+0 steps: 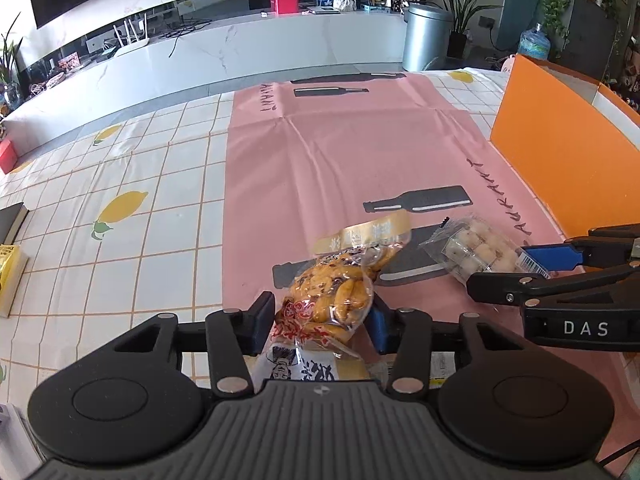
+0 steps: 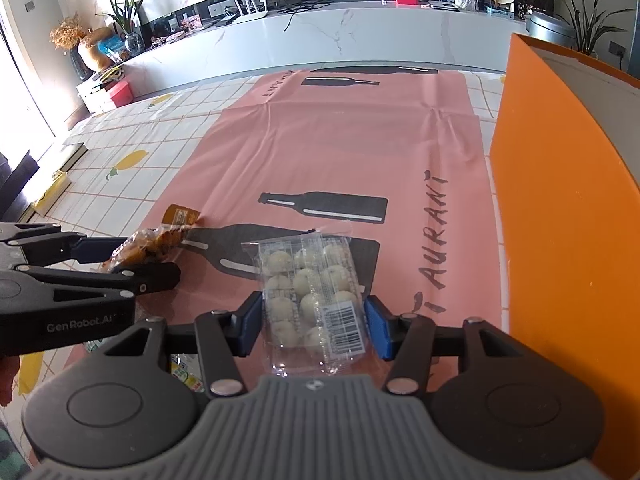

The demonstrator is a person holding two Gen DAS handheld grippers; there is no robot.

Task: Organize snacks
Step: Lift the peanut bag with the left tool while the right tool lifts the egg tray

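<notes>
My left gripper (image 1: 322, 322) is shut on a clear bag of yellow-brown snacks (image 1: 334, 292) with a gold header, its pads pressed against the bag's sides. The bag also shows in the right wrist view (image 2: 150, 246). My right gripper (image 2: 314, 322) straddles a clear pack of white round sweets (image 2: 310, 300) with a barcode label; its blue pads stand close at the pack's sides with small gaps showing. The pack also shows in the left wrist view (image 1: 476, 250). Both packs are over the pink mat (image 1: 360, 152).
A tall orange box (image 2: 560, 220) stands at the right edge of the mat, also in the left wrist view (image 1: 560, 148). The lemon-print checked tablecloth (image 1: 120, 220) lies to the left, with books (image 1: 8, 264) at its left edge. Another packet (image 2: 186, 374) lies under my right gripper.
</notes>
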